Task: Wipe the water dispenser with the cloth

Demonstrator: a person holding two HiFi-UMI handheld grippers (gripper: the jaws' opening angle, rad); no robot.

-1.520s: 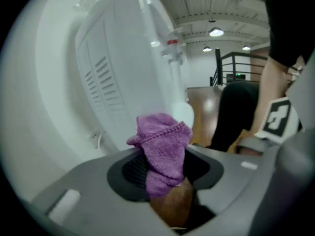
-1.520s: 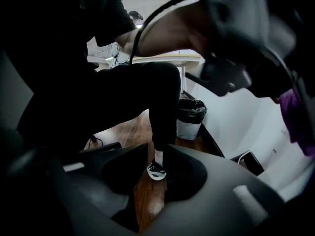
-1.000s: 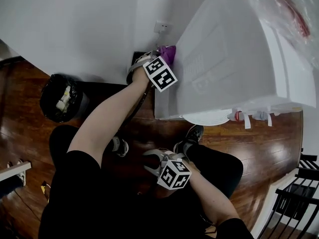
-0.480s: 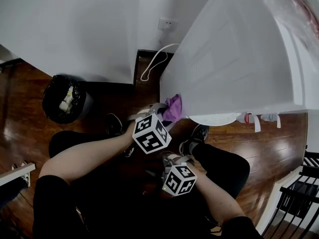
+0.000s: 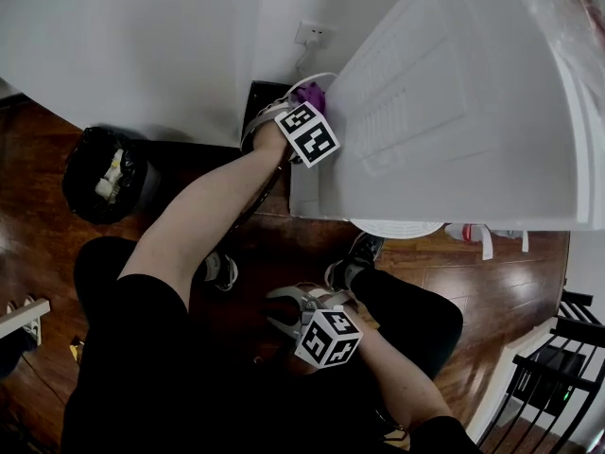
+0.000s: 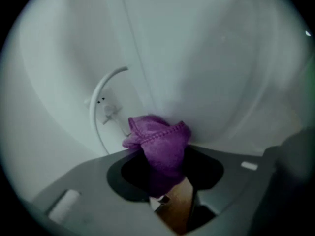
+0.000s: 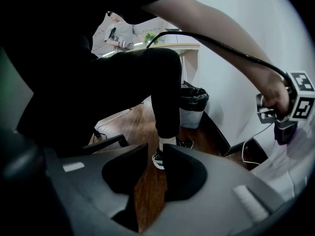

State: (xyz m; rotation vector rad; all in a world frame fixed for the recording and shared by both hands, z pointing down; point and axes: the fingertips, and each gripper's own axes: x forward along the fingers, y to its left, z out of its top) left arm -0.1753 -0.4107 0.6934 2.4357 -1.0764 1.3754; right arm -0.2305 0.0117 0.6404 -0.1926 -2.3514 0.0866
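**Handling.** The cloth (image 6: 160,141) is behaving as a soft, light, limp item. It is bunching and folding instead of lying flat, and its napped weave is likely gripping a smooth panel well. The best hold is on a gathered fold, leaving a wad projecting past the tips so that fabric, not metal, is meeting the surface. The water dispenser (image 5: 444,130) is presenting as a rigid, smooth, hard-shelled cabinet standing on the wooden floor (image 5: 284,244). It probably tolerates firm pressure, though a hard sideways push on a tall cabinet is risking a shift.

**Appearance.** The cloth is showing purple with a stitched hem along one edge. The dispenser is showing white, with a ribbed, embossed area on its broad panel.

**Tool state.** The left tool (image 6: 165,181) is clamping the cloth, with the wad standing out beyond the tips. The right tool (image 7: 156,154) is idling low by the person's lap, its jaws almost together with nothing between them.

**Position.** The cloth is sitting at the dispenser's rear corner, apparently against the side panel, close to the wall (image 5: 142,45) and just below the socket (image 5: 312,34) and white cable (image 6: 101,97).
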